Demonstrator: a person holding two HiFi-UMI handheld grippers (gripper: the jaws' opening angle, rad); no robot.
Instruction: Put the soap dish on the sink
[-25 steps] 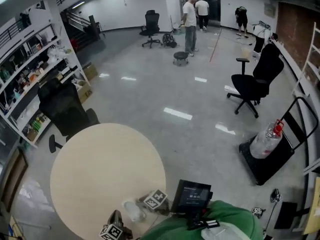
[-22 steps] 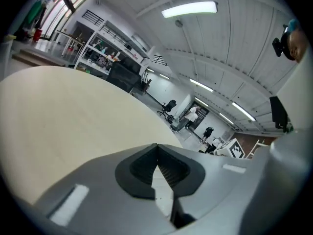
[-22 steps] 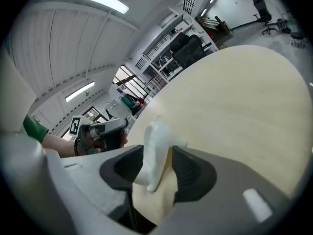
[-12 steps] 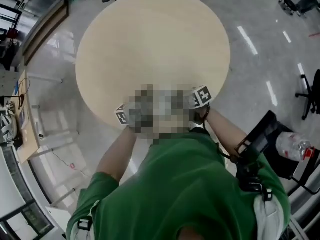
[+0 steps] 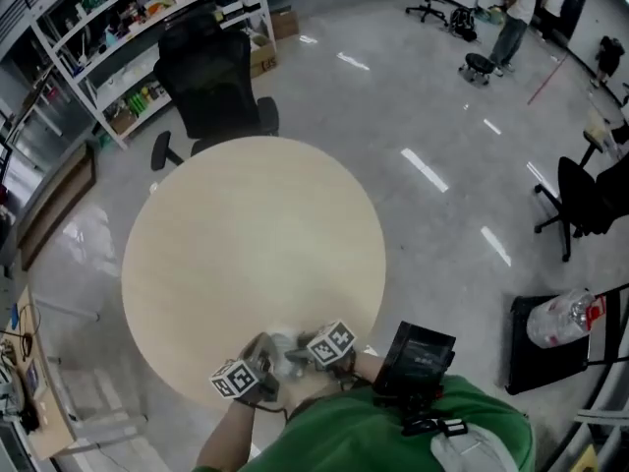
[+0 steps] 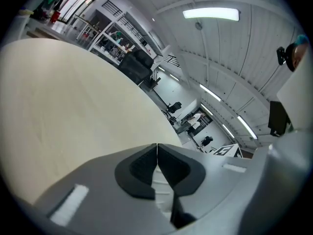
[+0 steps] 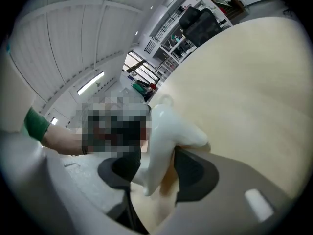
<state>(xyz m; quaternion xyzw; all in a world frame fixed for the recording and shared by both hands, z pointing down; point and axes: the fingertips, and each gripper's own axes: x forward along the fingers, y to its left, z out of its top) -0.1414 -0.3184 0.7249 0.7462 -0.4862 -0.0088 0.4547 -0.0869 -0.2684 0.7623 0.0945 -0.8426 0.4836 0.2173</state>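
A white translucent soap dish [image 5: 285, 347] lies at the near edge of the round beige table [image 5: 246, 244], between my two grippers. In the right gripper view the dish [image 7: 164, 136] stands tilted between the jaws of my right gripper [image 7: 156, 168]. Those jaws are spread wide, and a strip of table shows between the dish and the right pad [image 7: 193, 173]. My left gripper [image 6: 157, 163] is shut, pad against pad, with nothing in it, and hovers over the tabletop [image 6: 73, 97]. From the head view, the left gripper [image 5: 257, 354] and right gripper [image 5: 307, 352] sit close together. No sink shows in any view.
A black office chair [image 5: 211, 72] stands behind the table, with stocked shelves [image 5: 128, 28] beyond it. To the right are another black chair [image 5: 590, 200] and a black trolley carrying a water bottle [image 5: 555, 323]. People stand far off [image 5: 516, 8]. A black device [image 5: 418, 357] hangs at the person's chest.
The head view has swung from the room, down over the person's body, and back to the table. Both grippers stay at the near table edge with the dish beside them.
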